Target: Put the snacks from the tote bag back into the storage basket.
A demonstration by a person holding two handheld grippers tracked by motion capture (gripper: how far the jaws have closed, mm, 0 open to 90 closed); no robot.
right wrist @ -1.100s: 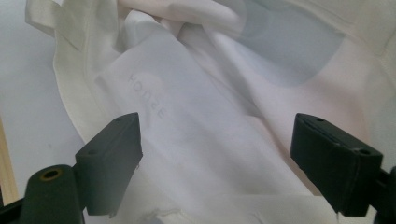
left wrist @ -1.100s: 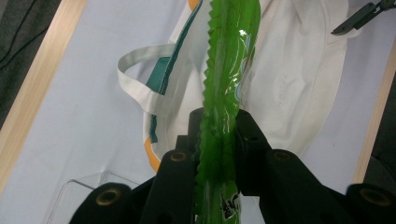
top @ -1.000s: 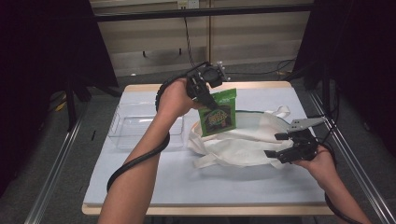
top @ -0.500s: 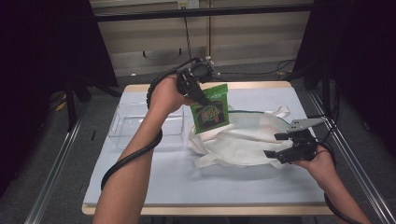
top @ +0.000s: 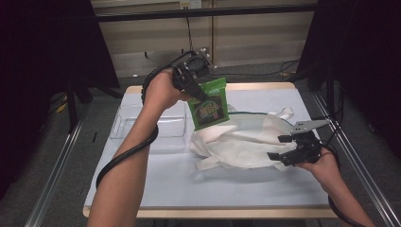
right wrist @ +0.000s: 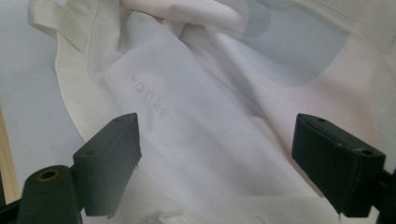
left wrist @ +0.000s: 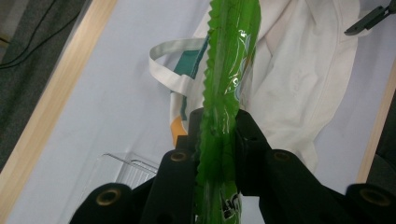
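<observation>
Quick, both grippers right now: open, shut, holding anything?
Left gripper: shut on the green packet, held up above the white bag.
Right gripper: open, holding nothing, jaws wide apart at the bag.

In the left gripper view the green packet (left wrist: 227, 93) runs past the top and bottom edges, its print unreadable edge-on. In the high view the white bag's (top: 246, 142) opening is hidden behind the packet, and the clear tray (top: 156, 130) partly behind the forearm
</observation>
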